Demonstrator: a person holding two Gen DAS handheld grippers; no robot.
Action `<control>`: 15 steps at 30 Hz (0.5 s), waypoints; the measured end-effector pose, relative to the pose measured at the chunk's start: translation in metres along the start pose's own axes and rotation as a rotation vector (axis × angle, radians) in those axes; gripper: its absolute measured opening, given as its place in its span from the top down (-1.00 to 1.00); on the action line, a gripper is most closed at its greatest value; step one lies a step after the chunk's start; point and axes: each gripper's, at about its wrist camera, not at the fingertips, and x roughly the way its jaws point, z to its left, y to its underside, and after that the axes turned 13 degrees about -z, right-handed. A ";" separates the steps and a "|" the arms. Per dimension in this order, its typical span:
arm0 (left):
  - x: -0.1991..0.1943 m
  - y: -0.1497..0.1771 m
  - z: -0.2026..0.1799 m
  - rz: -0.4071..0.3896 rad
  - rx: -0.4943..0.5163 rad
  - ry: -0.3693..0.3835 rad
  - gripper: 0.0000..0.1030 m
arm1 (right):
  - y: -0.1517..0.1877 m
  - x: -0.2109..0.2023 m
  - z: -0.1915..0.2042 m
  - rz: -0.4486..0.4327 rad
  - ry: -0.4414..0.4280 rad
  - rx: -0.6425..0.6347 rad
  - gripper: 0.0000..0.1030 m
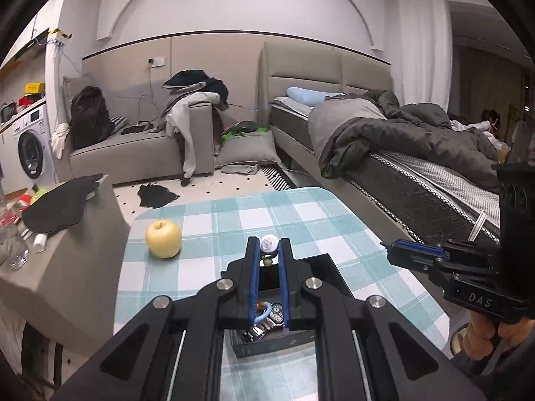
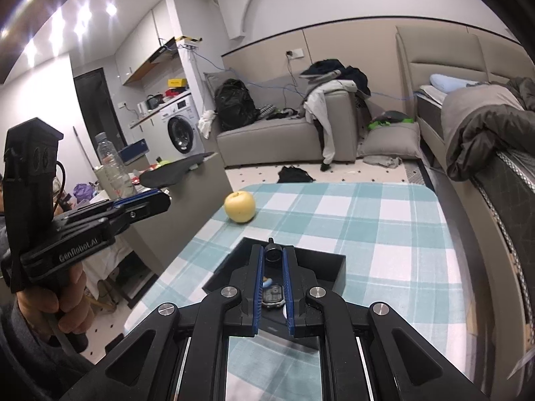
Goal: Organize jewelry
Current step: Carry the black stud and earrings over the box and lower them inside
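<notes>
Left wrist view: the left claw (image 1: pixel 268 245) is nearly closed, its blue-lined fingers (image 1: pixel 253 277) pinching a small white-and-green trinket (image 1: pixel 268 246) at the tips.
Black box (image 1: pixel 329 269): the landmark, open on the checked surface (image 1: pixel 301 214); the left claw hangs over it.
Box contents: a wristwatch (image 1: pixel 272 314) and a light-blue ring-shaped piece (image 1: pixel 262 315) lie inside.
Apple (image 1: pixel 163 238): yellow, on the surface, beyond the box and to its left, apart from it.
Right wrist view: the right claw (image 2: pixel 273 254) is narrowed on a small dark round item (image 2: pixel 273 254), above the box's far edge.
Writing: "DAS" on the right claw body seen from the left; "GenRobot.AI" on the left claw body seen from the right.
</notes>
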 end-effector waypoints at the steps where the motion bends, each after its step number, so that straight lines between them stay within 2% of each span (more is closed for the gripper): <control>1: 0.007 0.006 0.001 0.000 0.000 0.016 0.88 | 0.000 0.001 -0.001 0.004 0.010 -0.006 0.80; 8: 0.056 0.024 0.002 0.074 0.028 0.062 0.88 | 0.009 0.034 -0.008 0.062 0.036 -0.003 0.80; 15: 0.090 0.048 0.014 0.176 -0.014 0.022 0.88 | 0.029 0.063 -0.021 0.072 0.007 0.021 0.80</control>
